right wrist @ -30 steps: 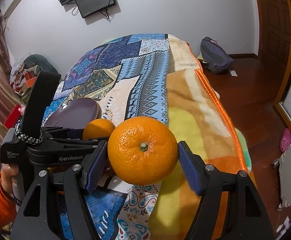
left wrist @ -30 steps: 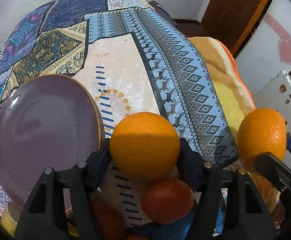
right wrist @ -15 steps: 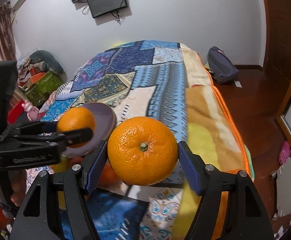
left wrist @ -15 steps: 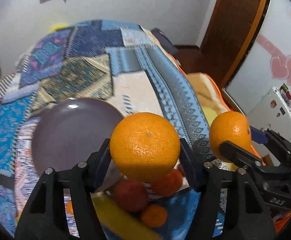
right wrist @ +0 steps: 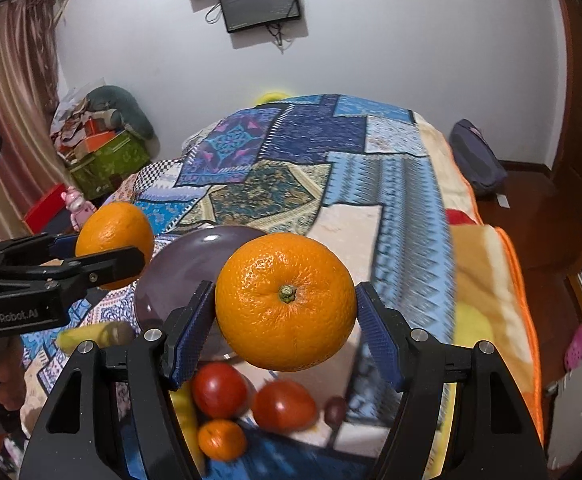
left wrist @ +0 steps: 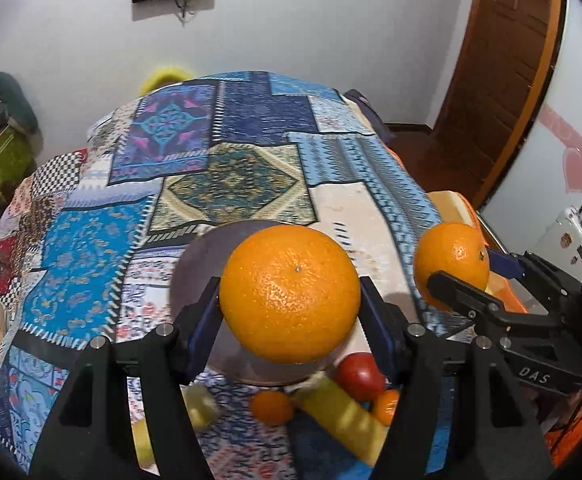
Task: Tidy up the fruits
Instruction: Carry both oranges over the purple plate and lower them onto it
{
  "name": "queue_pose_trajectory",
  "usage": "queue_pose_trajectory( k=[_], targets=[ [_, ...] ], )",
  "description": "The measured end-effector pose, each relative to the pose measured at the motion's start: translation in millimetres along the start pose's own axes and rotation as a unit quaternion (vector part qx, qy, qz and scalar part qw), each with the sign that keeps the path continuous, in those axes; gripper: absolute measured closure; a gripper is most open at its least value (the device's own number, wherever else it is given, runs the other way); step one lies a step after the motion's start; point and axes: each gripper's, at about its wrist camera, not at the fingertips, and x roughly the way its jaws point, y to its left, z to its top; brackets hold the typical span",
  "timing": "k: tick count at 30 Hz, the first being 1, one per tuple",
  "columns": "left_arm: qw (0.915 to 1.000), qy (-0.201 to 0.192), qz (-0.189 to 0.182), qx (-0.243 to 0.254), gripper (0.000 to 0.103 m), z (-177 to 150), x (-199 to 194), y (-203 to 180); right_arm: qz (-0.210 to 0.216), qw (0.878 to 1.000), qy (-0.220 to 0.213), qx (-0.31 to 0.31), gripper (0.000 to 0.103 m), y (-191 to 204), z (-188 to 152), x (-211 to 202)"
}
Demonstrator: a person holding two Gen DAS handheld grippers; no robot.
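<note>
Left gripper (left wrist: 289,300) clamped on an orange (left wrist: 289,293), blue pads (left wrist: 202,322) pressed to both sides, fruit held in the air above the near edge of the purple plate (left wrist: 195,268). Right gripper (right wrist: 285,307) likewise closed on a second orange (right wrist: 285,301), stem end toward the camera, raised over the bed.

Versus 1.0 s ago: both tools lifted higher and tipped back; more wall, the wall screen (right wrist: 258,0) and far end of the patchwork quilt (left wrist: 227,160) now in view. Plate shrunk in frame and shifted toward centre. Loose fruit newly exposed underneath.

Below the grippers, on the quilt: two red tomatoes (right wrist: 219,389) (right wrist: 283,403), small mandarin (right wrist: 221,439), dark plum-like fruit (right wrist: 334,407), blurred yellow bananas (left wrist: 337,412). Each gripper visible at the edge of the other's view, well apart.

Plate holding nothing visible; part hidden behind the held oranges.
</note>
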Motion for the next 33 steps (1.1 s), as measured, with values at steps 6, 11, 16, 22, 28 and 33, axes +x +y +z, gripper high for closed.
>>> queue_pose_trajectory(
  k=[6,11,16,22,28,33],
  targets=[
    [0.9998,0.005,0.011,-0.014,0.038,-1.2,9.9,27.4,0.005,1.000,0.013,-0.023,0.036,18.3,10.8,27.6],
    [0.9994,0.017,0.017,-0.027,0.038,-2.4,29.5,44.8,0.008,0.998,0.042,-0.044,0.036,29.7,15.6,56.7],
    [0.9985,0.033,0.019,-0.039,0.038,-3.4,49.3,57.7,0.009,0.995,0.077,-0.066,0.036,36.8,14.6,84.1],
    [0.9978,0.046,0.022,-0.042,0.038,-1.8,70.5,62.1,0.009,0.990,0.111,-0.082,0.036,40.0,15.5,107.7],
    [0.9970,0.055,0.022,-0.049,0.038,2.3,87.7,68.5,0.000,0.986,0.131,-0.101,0.036,41.1,20.8,124.8],
    [0.9964,0.066,0.025,-0.047,0.038,4.5,101.2,72.3,-0.005,0.984,0.143,-0.110,0.036,40.1,22.2,137.0]
  ],
)
